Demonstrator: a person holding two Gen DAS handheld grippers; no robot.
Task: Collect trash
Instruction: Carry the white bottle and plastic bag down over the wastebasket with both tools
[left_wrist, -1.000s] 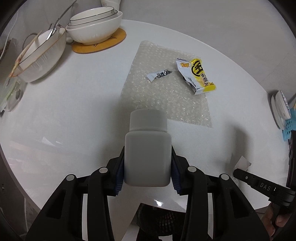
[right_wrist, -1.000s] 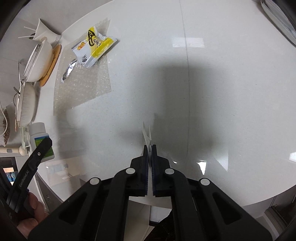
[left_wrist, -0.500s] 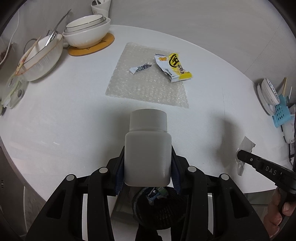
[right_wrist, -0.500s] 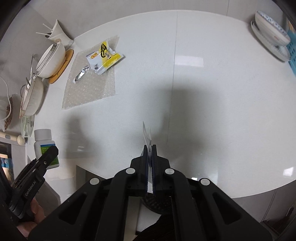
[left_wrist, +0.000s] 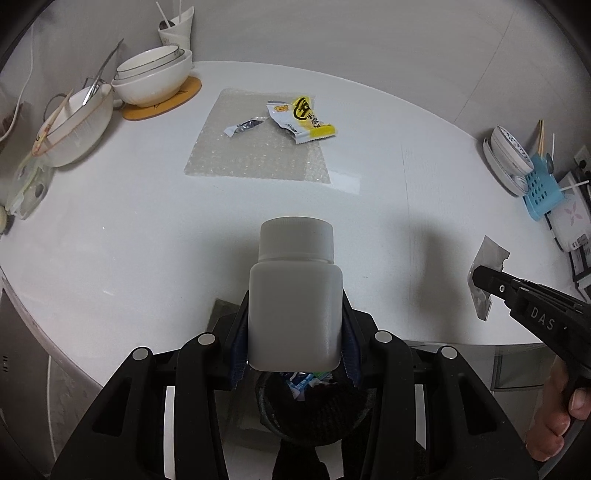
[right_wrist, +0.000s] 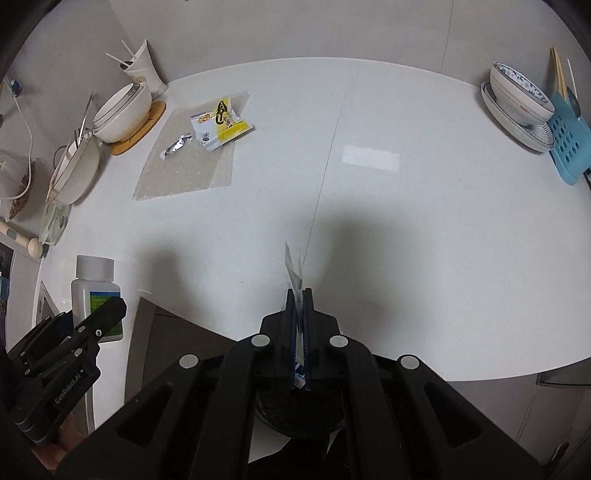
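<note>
the right gripper, seen from the left wrist view, carries the letters "das" on its side. the left gripper, seen from the right wrist view, reads "genrobot.ai" along its body. the yellow snack wrapper bears large dark characters and the white bottle a green label, both too small to read.

Dim, even overhead light, soft shadows and a pale glare patch on the table (fisheye-bent edges, dark corners).
</note>
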